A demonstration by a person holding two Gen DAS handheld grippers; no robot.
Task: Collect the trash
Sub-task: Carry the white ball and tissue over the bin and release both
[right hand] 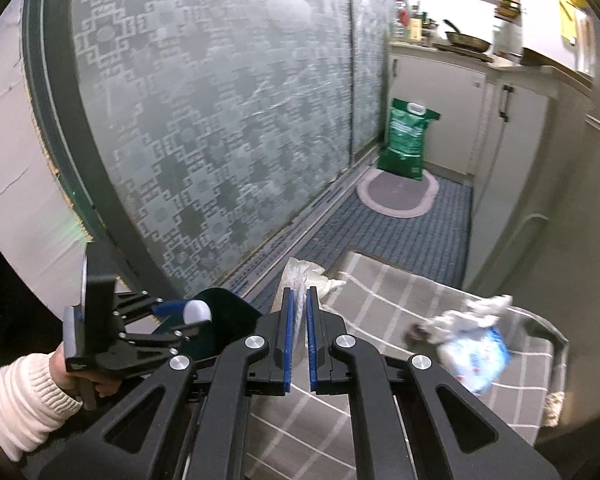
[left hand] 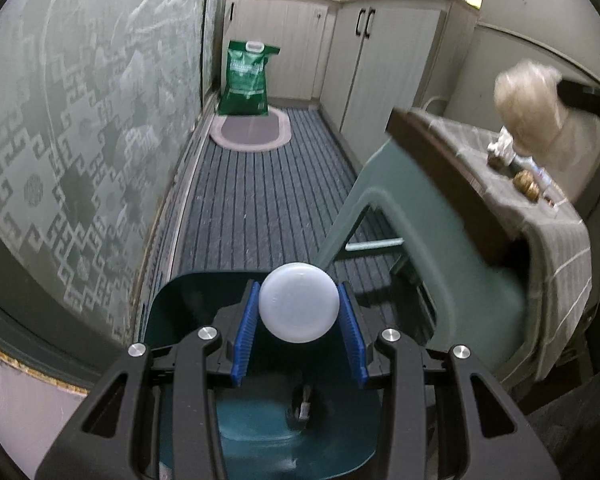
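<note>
My left gripper [left hand: 299, 312] is shut on a white round plastic lid [left hand: 299, 303] and holds it over the open teal trash bin [left hand: 168, 300] on the floor. It also shows in the right wrist view [right hand: 188, 314], with the lid [right hand: 197, 311] above the bin [right hand: 224, 304]. My right gripper [right hand: 300, 312] is shut on a crumpled clear plastic bag [right hand: 300, 276], above the table's grey checked cloth [right hand: 380, 300]. From the left wrist view that bag [left hand: 528, 104] hangs blurred over the table. More trash lies on the cloth: a white-and-blue wrapper [right hand: 476, 344] and crumpled paper [right hand: 484, 308].
A frosted patterned glass door [left hand: 80, 120] runs along the left. A green bag [left hand: 246, 80] stands on an oval mat [left hand: 252, 132] at the far end by white cabinets [left hand: 380, 72]. A green chair [left hand: 420, 240] stands under the table. Small brown bits [left hand: 524, 180] lie on the cloth.
</note>
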